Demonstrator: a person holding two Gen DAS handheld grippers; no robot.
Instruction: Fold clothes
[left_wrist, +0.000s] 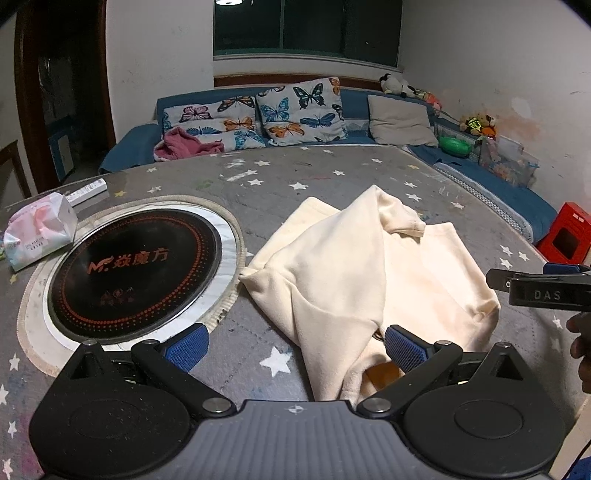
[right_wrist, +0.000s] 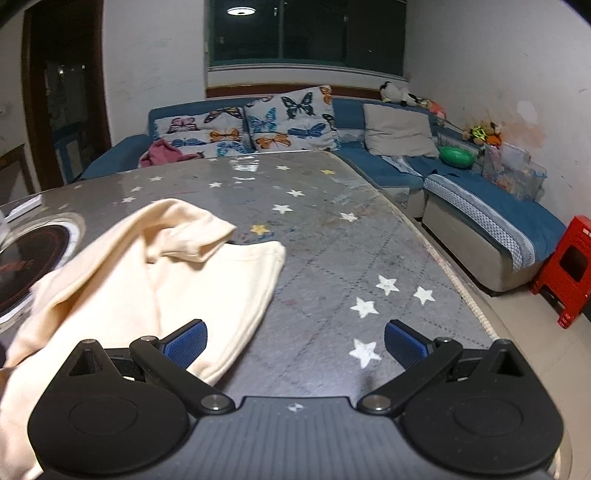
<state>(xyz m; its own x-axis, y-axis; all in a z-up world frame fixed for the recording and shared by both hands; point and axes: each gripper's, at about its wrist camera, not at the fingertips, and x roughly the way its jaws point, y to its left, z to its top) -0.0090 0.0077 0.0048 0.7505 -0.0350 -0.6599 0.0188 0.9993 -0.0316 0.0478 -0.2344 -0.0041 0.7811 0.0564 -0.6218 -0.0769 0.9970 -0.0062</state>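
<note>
Grey star-printed bench (right_wrist: 332, 236) filled the foreground, with a blue sofa (right_wrist: 373, 170) and butterfly cushions (left_wrist: 299, 110) behind it under a dark window. Your cream garment (left_wrist: 354, 266) lay rumpled mid-bench, just beside the round black hotplate (left_wrist: 136, 262), one flap thrown over the body and a sleeve or collar bunched on top.

Your left gripper (left_wrist: 295, 349) hovered at the near hem, fingers (left_wrist: 404, 349) spread wide and holding nothing; whether the right-hand pad touched the cloth, you could not tell. Your right gripper (right_wrist: 295, 347) stood equally wide open and empty, its left finger (right_wrist: 186, 347) over the garment's near edge and the other over bare bench.

Judgement: an early fold, between grasps. Next move likely called for pinching two hem corners and drawing the cloth flat before folding over.

Containers: a green bowl (right_wrist: 457, 157) on the sofa, contents not visible; a clear bin (left_wrist: 511, 166) by the wall held colourful small items. A tissue pack (left_wrist: 38, 230) sat at bench left.
</note>
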